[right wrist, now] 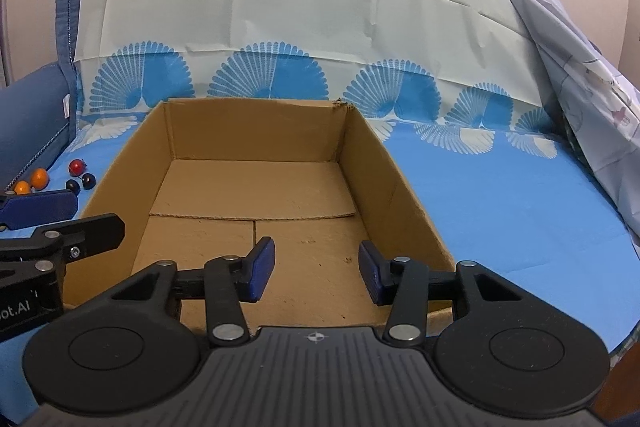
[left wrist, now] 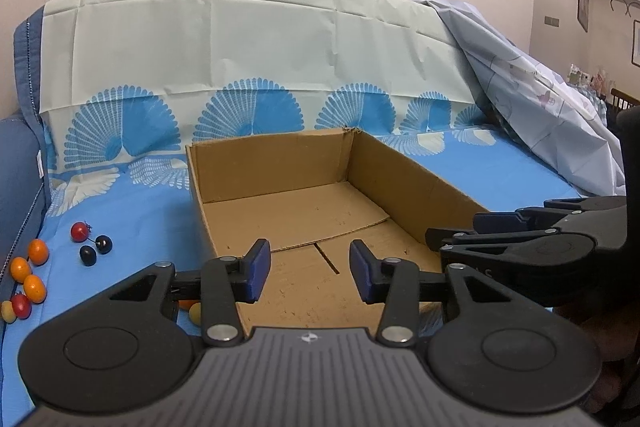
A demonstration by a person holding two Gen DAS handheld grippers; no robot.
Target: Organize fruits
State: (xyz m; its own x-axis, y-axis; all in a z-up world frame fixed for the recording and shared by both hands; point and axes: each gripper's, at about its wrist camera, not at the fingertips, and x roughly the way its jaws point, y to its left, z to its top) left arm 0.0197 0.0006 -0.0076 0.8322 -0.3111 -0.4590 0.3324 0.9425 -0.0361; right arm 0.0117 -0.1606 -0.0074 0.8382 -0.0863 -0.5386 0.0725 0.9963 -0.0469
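Nothing sorted yet, judging by the layout. In the left wrist view, all the fruits are sitting at lower left on the blue cloth (left wrist: 132, 211): oranges (left wrist: 38, 251), red tomatoes (left wrist: 79, 231), two dark berries (left wrist: 95, 250), plus a yellowish one (left wrist: 195, 313) peeking out behind the left gripper (left wrist: 307, 271). That gripper's jaws are standing partly apart, gripping nothing, hovering at lower centre over the near edge of the cardboard box (left wrist: 272, 163). The box floor is showing bare, no fruit inside. At the right edge, the right gripper (right wrist: 316, 274) is pointing in from the side; in its own view its jaws are likewise partly apart and empty over the box. Every fruit is still waiting to be moved, presumably into the box.
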